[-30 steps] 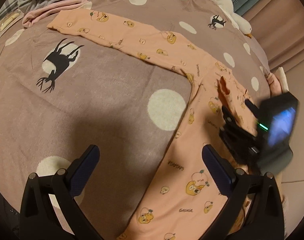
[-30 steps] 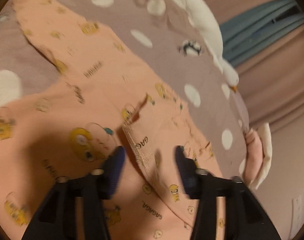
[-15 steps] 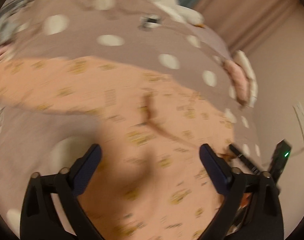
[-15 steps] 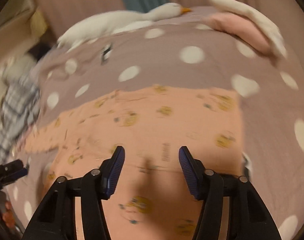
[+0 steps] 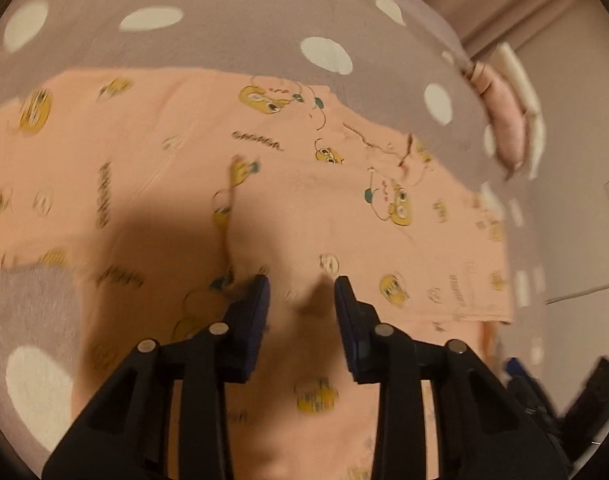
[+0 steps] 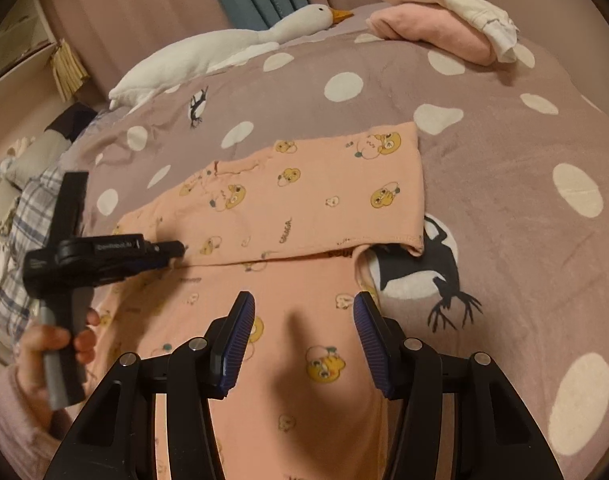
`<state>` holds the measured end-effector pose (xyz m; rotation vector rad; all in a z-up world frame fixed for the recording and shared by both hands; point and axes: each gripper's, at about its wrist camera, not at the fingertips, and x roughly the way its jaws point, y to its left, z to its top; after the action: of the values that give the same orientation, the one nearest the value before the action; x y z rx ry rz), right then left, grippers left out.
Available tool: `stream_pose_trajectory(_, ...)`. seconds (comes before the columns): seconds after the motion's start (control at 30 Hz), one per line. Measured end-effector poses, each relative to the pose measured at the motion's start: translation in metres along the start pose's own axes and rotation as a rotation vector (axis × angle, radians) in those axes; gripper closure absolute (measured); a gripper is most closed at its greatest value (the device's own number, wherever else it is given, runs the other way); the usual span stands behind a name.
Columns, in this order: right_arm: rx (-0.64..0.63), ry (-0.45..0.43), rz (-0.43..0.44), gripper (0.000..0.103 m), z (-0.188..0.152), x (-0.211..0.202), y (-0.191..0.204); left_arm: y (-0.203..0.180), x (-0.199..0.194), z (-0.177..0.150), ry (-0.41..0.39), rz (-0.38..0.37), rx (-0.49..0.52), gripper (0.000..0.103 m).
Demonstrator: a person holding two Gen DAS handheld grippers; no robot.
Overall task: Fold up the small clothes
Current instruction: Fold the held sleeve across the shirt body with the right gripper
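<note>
A peach garment (image 5: 344,216) printed with yellow cartoon figures lies on the polka-dot blanket (image 5: 224,40). In the right wrist view one part of the garment (image 6: 312,200) is folded across, and the rest runs toward the camera. My left gripper (image 5: 302,292) is low over the cloth beside a raised crease. Its jaws are closing, with peach fabric showing in the gap between them. A hand holds this left gripper (image 6: 176,248), whose tips sit at the fold's edge. My right gripper (image 6: 304,304) hovers half open over the garment, gripping nothing.
A white goose plush (image 6: 224,52) lies along the blanket's far edge. Folded pink and white clothes (image 6: 444,28) are stacked at the far right. Plaid fabric (image 6: 20,220) is bunched at the left. A black deer print (image 6: 424,272) marks the blanket beside the garment.
The left gripper has swept across onto the garment's middle and narrowed from wide open. The right gripper has rolled and left the hem flap it straddled; that part now lies folded flat.
</note>
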<state>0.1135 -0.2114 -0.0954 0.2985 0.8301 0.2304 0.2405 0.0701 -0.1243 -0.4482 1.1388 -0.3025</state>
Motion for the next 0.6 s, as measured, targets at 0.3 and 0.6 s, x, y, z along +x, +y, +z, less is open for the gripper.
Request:
stream_pose_trajectory(0.3, 0.017, 0.007, 0.013, 0.048, -0.013, -0.003, 0.010, 0.129, -0.118, -0.021, -0.270, 0.058, -0.285, 0.020)
stream_pose_trajectory(0.6, -0.018, 0.035, -0.019, 0.048, -0.020, -0.002, 0.025, 0.288, -0.186, -0.046, -0.448, 0.000, -0.723, 0.020)
